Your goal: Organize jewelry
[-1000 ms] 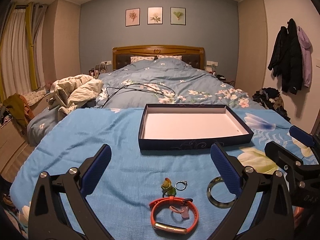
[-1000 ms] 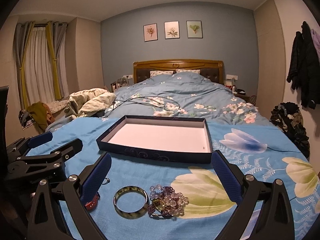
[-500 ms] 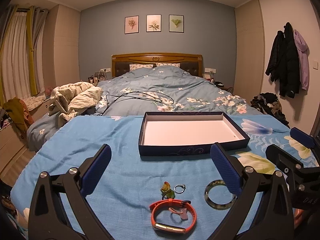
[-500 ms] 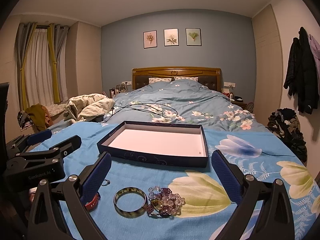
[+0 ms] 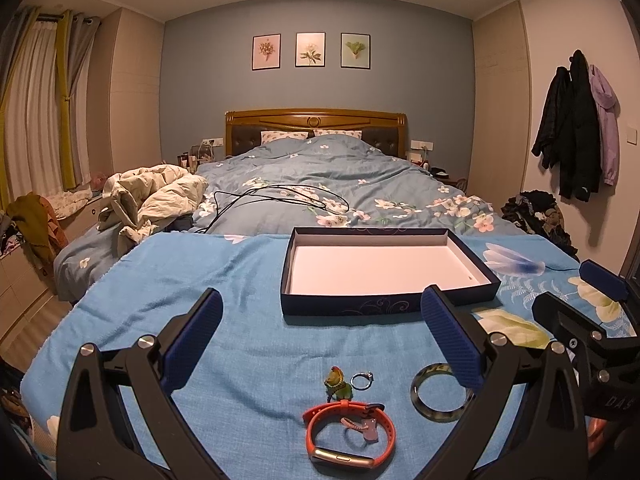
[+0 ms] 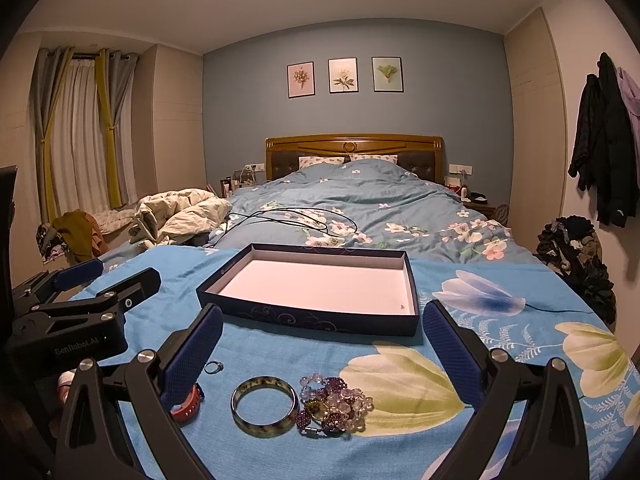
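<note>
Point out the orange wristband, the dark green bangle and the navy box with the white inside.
Orange wristband with metal clasp (image 5: 386,428): left wrist view, on the strap's right curve.
Dark green glossy bangle (image 6: 265,424): right wrist view, on the near rim.
Navy shallow box with white inside (image 6: 312,315): right wrist view, on the front wall.

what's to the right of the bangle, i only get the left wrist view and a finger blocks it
Observer: A heap of purple and clear beaded bracelets lies on the blanket right against the bangle; the two look to touch.
Operator: ok and is the right gripper holding anything
Observer: No. The right gripper is open, its fingers spread wide to either side of the bangle and the beads, with nothing gripped.
</note>
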`<control>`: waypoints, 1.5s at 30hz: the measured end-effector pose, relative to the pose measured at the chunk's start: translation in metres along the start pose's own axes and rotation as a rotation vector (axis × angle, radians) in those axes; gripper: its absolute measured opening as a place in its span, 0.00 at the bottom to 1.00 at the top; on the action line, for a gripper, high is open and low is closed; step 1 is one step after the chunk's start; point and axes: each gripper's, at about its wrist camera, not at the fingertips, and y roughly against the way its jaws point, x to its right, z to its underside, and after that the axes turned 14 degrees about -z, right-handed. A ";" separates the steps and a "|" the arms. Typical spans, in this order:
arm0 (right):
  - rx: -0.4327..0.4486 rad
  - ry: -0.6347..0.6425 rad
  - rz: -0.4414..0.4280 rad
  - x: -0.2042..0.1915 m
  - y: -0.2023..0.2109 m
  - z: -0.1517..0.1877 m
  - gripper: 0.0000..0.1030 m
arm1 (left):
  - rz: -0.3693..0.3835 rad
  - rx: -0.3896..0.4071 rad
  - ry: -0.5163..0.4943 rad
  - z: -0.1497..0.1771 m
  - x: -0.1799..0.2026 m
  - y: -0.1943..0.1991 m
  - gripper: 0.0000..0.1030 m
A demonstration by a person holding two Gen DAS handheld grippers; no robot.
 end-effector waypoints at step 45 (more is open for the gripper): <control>-0.038 -0.011 -0.024 0.003 -0.005 0.003 0.94 | 0.016 -0.034 -0.004 0.004 0.002 -0.011 0.95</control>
